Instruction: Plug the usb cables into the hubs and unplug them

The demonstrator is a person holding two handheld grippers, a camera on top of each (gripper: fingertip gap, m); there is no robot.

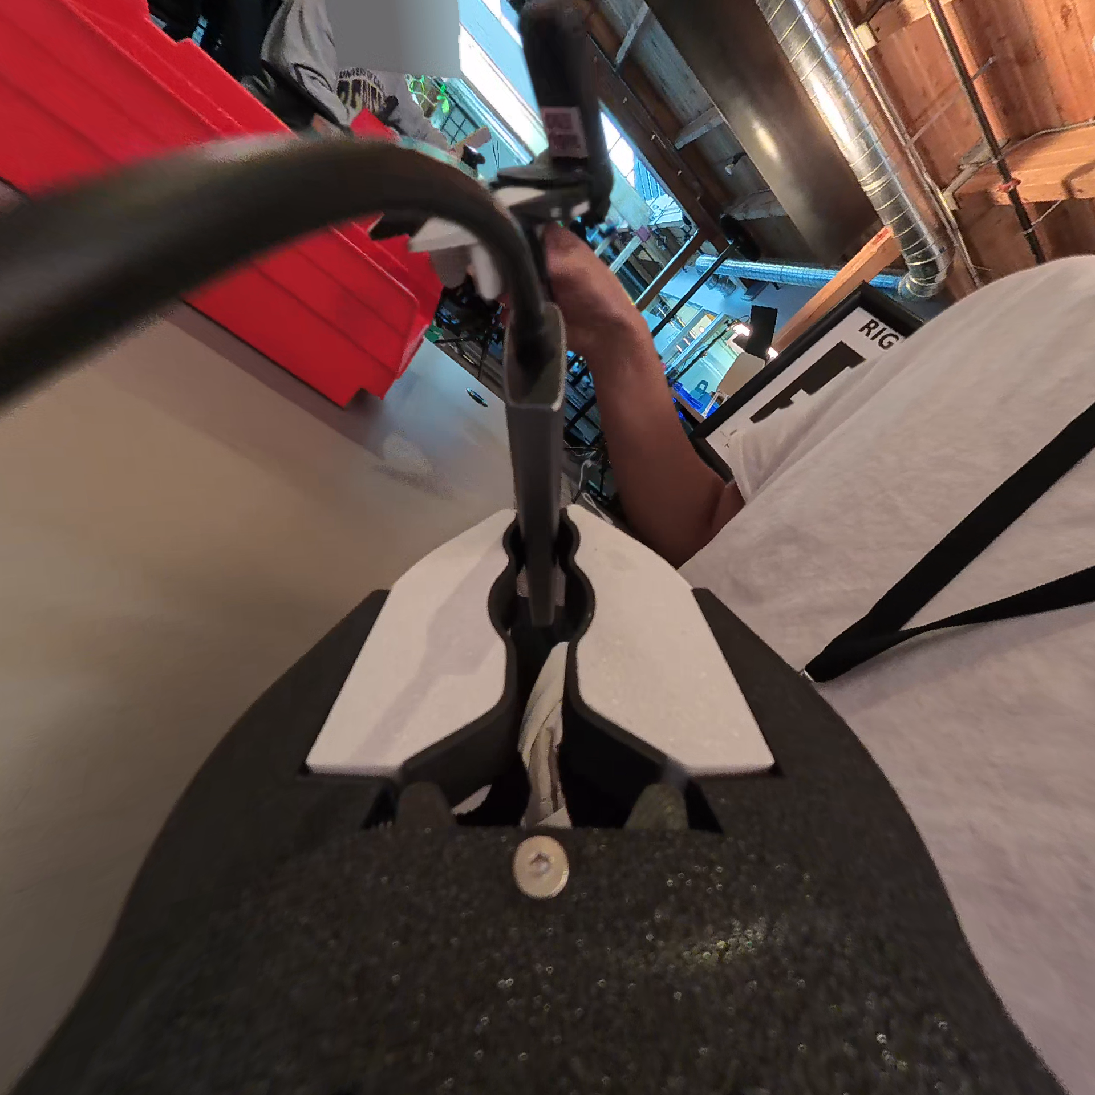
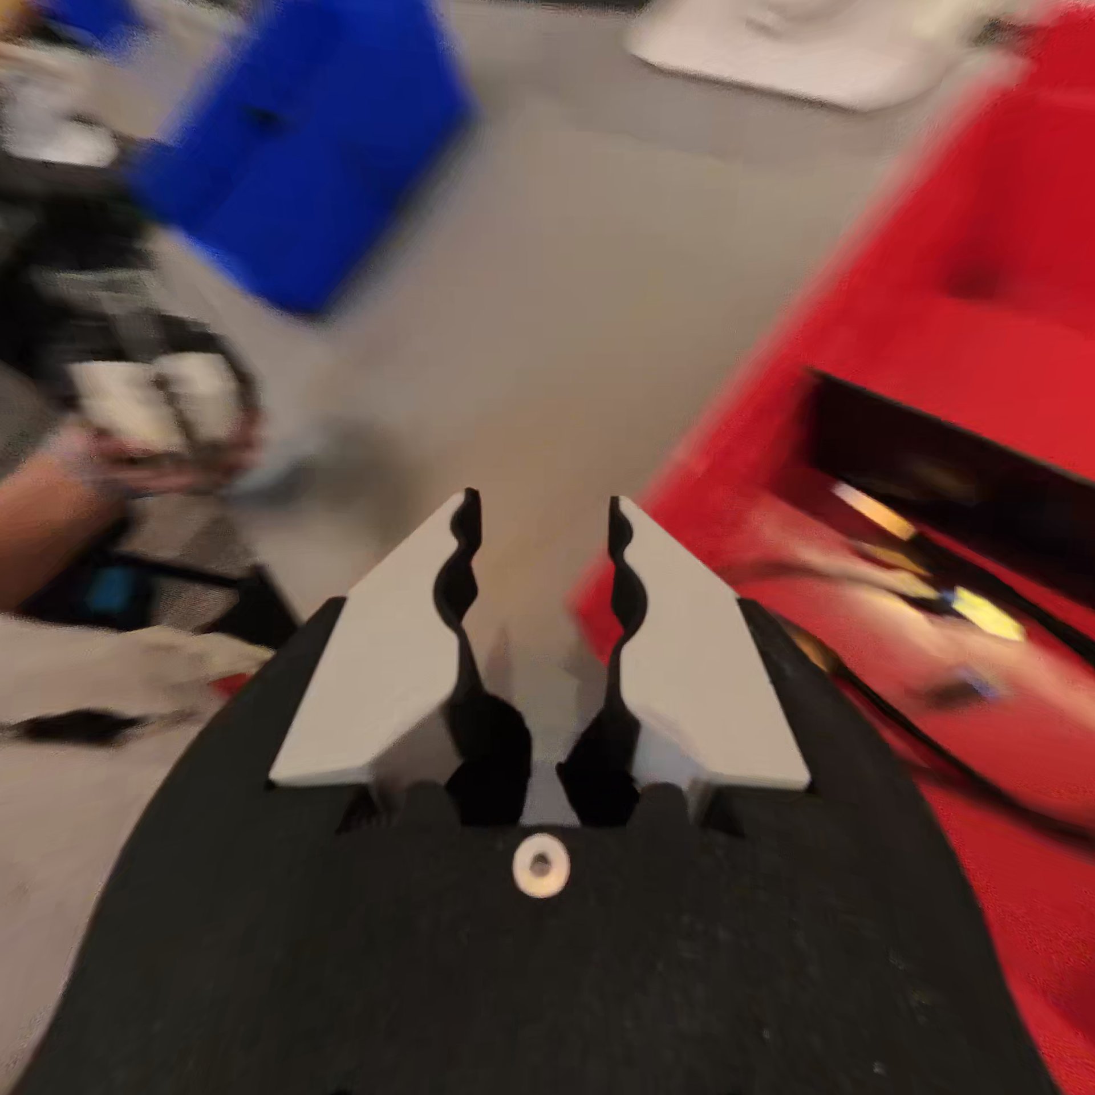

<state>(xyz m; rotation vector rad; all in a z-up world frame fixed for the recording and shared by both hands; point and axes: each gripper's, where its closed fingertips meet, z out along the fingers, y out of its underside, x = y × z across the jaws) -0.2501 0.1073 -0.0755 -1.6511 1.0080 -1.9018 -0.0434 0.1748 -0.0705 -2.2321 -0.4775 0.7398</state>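
In the left wrist view my left gripper [image 1: 540, 521] is shut on a slim grey USB hub [image 1: 536, 450], seen edge-on and sticking out past the fingertips. A thick black cable [image 1: 237, 195] leaves the hub's far end and curves left across the view. Beyond the hub are the right gripper's white fingers [image 1: 450, 240], held by a hand [image 1: 592, 308]. In the blurred right wrist view my right gripper [image 2: 542, 503] is open and empty above the table [image 2: 563, 296], beside a red bin [image 2: 948, 237] holding a black box [image 2: 948, 474] and dark cables [image 2: 889, 729].
Stacked red bins [image 1: 178, 148] stand on the beige table [image 1: 178, 533] to the left. The holder's white-shirted body with a black strap [image 1: 889, 533] fills the right. A blue bin [image 2: 308, 154] sits far left and a white object [image 2: 800, 53] at the far edge. The left gripper's tips are roughly 25 centimeters from the right gripper's.
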